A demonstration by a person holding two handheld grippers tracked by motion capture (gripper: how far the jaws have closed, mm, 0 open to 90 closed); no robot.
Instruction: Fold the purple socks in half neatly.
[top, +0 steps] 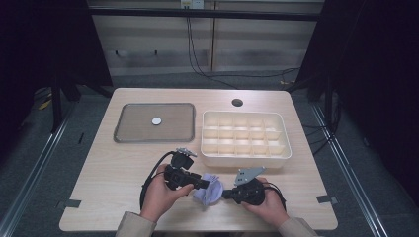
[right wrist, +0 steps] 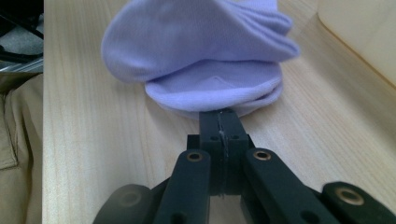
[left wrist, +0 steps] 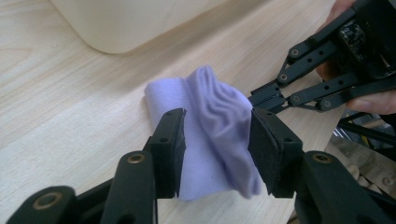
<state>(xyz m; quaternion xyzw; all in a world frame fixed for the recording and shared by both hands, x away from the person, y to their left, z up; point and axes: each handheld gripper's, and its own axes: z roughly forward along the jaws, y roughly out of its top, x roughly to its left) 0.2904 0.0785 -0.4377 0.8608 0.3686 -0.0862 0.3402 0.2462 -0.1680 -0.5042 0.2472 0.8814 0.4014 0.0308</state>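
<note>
Two claws work our lilac sock (top: 209, 189) near the table's front edge: right claw (right wrist: 219, 122) pinches its edge, left claw (left wrist: 215, 140) released astride; folding unfinished.

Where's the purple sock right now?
In the high view the sock lies near the table's front edge, between the left gripper and right gripper, just in front of the divided box.

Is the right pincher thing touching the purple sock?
Touching. In the right gripper view, the right gripper has its jaws closed together, pinching the rim of the purple sock, with no gap between them.
</note>
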